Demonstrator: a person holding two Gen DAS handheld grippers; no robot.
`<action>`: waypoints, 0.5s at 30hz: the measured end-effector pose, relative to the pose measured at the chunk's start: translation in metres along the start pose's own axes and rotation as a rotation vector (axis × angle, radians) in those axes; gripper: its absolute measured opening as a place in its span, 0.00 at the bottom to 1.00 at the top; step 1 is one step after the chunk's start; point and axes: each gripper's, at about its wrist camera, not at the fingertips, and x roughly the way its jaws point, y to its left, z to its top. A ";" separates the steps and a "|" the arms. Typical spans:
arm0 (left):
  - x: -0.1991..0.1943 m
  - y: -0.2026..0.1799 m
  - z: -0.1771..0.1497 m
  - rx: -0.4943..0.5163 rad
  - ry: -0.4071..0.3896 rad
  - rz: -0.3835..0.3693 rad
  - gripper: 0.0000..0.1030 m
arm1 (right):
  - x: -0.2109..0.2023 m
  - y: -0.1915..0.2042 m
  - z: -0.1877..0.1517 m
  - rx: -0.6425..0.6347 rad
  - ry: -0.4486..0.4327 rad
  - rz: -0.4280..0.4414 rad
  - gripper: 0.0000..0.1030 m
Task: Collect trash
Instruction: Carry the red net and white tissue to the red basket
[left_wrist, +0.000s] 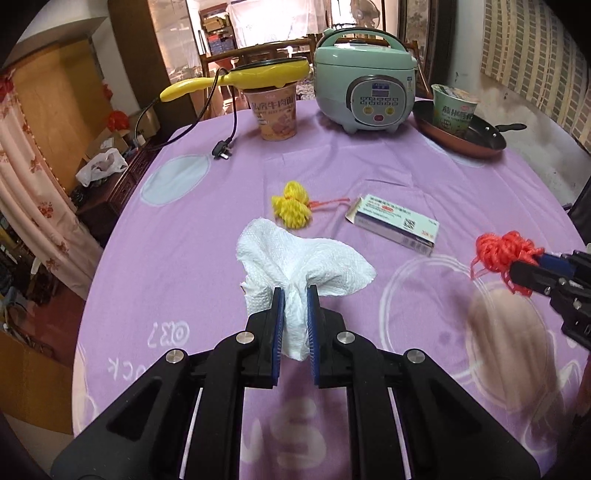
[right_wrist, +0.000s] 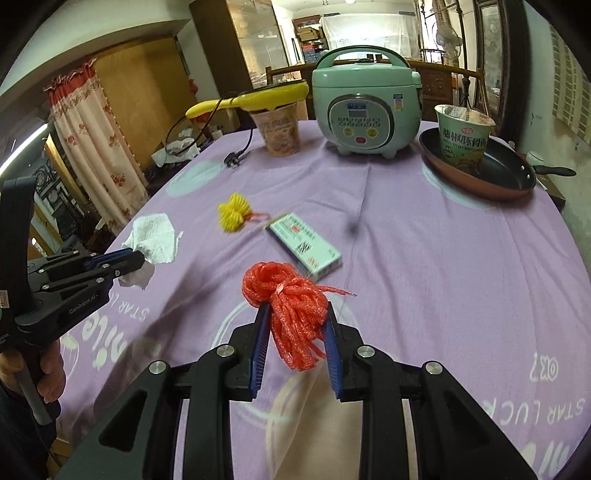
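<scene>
My left gripper (left_wrist: 295, 291) is shut on a crumpled white paper towel (left_wrist: 299, 266) and holds it over the purple tablecloth (left_wrist: 207, 236). It also shows at the left of the right wrist view (right_wrist: 138, 256) with the towel (right_wrist: 153, 238). My right gripper (right_wrist: 297, 310) is shut on a bundle of red plastic cord (right_wrist: 291, 302), which also shows at the right of the left wrist view (left_wrist: 502, 251). A yellow cord bundle (left_wrist: 291, 208) and a small medicine box (left_wrist: 395, 221) lie on the cloth ahead.
At the back stand a green rice cooker (left_wrist: 365, 88), a noodle cup (left_wrist: 275, 114) with a yellow electric swatter (left_wrist: 236, 75) on top, and a frying pan (left_wrist: 461, 133) holding another noodle cup (left_wrist: 452, 107). A black plug (left_wrist: 221, 151) lies on the cloth.
</scene>
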 end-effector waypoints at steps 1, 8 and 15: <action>-0.003 0.000 -0.005 -0.006 -0.002 0.005 0.13 | -0.003 0.004 -0.006 -0.007 0.005 0.003 0.27; -0.036 0.002 -0.053 -0.044 -0.027 0.041 0.13 | -0.033 0.036 -0.041 -0.059 -0.008 0.040 0.27; -0.070 0.030 -0.100 -0.147 -0.054 0.068 0.13 | -0.045 0.082 -0.059 -0.135 -0.024 0.087 0.27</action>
